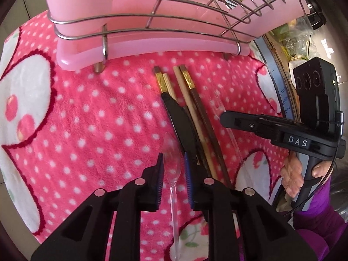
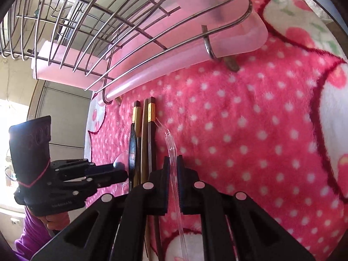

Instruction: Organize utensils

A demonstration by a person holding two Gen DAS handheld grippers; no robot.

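Here each claw straddles a clear utensil unpinched: left claw (image 1: 173,174) a spoon (image 1: 171,165) bowl-forward, right claw (image 2: 173,174) a handle (image 2: 171,150).

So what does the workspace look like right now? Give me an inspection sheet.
Surface: pink polka-dot fleece blanket, soft and uneven.
Job's things: chopsticks, a black plastic knife, a clear spoon and a second clear utensil lie side by side in front of the wire rack on its pink tray.
Clutter: nothing seen.
Grippers: left gripper straddles the clear spoon; right gripper straddles the second clear utensil. Whether either is gripping is unclear.
Cables: a thin black cable loops by the right gripper's handle.
Surroundings: bagged items beyond the table edge.
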